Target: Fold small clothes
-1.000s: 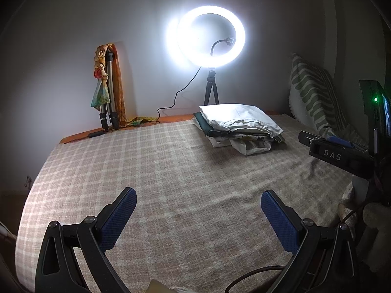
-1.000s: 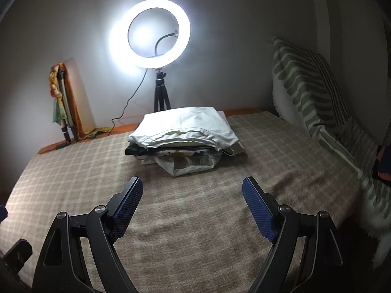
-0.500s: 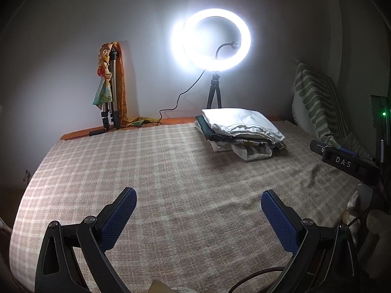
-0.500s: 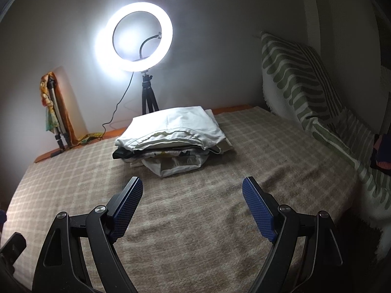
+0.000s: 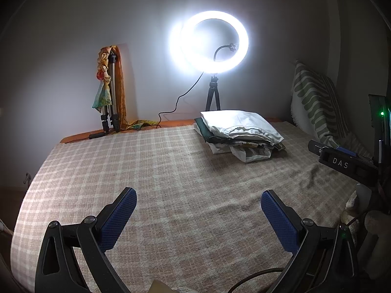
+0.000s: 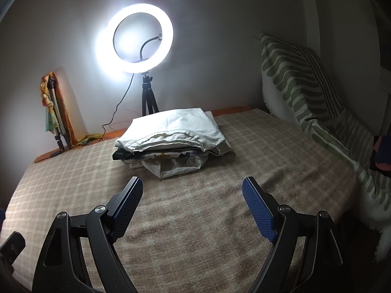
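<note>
A stack of folded clothes (image 5: 240,133), white piece on top, lies at the far side of a bed covered with a beige checked blanket (image 5: 151,171). It also shows in the right wrist view (image 6: 173,134). My left gripper (image 5: 198,199) is open and empty, held above the blanket well short of the stack. My right gripper (image 6: 192,186) is open and empty, just in front of the stack. The body of the right gripper (image 5: 342,162) shows at the right edge of the left wrist view.
A lit ring light on a small tripod (image 5: 213,46) stands behind the stack. A folded tripod draped with coloured cloth (image 5: 110,90) leans on the wall at far left. A green striped pillow (image 6: 298,85) and throw lie along the bed's right side.
Both grippers have drawn back and shifted slightly; the stack sits a little farther in the left view. Both jaws stay open and empty.
</note>
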`<state>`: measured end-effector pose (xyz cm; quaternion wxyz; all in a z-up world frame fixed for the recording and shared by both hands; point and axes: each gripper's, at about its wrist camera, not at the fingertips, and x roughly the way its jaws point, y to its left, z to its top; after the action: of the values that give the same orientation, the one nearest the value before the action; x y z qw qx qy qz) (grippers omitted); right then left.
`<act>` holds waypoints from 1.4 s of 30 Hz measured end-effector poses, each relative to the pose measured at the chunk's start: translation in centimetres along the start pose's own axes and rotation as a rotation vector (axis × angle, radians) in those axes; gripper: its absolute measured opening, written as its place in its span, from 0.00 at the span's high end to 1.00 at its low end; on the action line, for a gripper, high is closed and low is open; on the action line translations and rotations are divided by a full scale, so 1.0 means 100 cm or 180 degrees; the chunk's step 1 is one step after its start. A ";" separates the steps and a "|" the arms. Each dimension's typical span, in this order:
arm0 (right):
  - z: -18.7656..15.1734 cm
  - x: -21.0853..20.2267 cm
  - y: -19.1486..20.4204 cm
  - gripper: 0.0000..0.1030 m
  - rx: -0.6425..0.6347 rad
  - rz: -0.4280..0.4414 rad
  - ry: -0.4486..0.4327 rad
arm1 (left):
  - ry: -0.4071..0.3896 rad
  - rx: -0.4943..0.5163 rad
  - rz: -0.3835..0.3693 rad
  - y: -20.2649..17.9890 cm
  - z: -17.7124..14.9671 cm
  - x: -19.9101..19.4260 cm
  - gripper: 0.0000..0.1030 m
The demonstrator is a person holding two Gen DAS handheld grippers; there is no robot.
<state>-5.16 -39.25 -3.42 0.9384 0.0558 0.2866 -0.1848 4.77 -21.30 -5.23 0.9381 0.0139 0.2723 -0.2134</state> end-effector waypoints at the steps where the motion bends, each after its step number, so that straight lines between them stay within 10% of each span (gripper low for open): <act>1: 0.000 0.000 0.000 0.19 0.0005 -0.0002 0.0001 | -0.0004 0.0000 0.0001 0.000 0.000 -0.001 0.00; 42: 0.004 -0.003 0.005 0.19 -0.0066 0.0012 -0.0052 | -0.0115 0.0027 0.0061 -0.007 0.006 -0.014 0.00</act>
<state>-4.98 -38.83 -2.94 0.9416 0.0450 0.2807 -0.1805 3.72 -21.51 -3.99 0.9448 0.0166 0.2543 -0.2058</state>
